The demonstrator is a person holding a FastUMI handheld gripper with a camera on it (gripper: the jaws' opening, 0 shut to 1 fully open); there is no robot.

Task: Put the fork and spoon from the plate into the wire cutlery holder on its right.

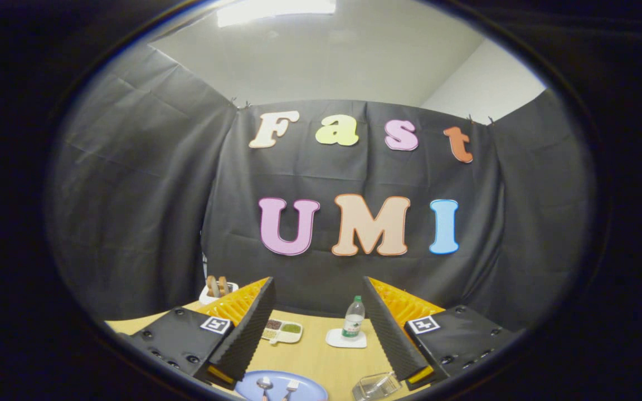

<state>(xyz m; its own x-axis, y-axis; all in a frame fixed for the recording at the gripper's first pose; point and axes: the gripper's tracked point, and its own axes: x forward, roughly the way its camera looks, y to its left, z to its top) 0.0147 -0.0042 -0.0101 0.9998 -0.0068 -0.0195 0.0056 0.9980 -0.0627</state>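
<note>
A light-blue plate (304, 384) lies on the wooden table low between my fingers, nearer the left one. A spoon (264, 384) and a fork (291, 386) rest side by side on it, heads pointing away from me. To the plate's right stands the wire cutlery holder (377, 385), just inside the right finger; I cannot tell what it holds. My gripper (319, 292) hovers well above the table, open wide, nothing between its fingers (251, 328).
Beyond the plate sit a small divided dish (283, 331) with dark and green fillings and a clear water bottle (353, 318) standing on a white coaster (346, 338). A white cup with brown items (217, 289) stands at the table's far left corner.
</note>
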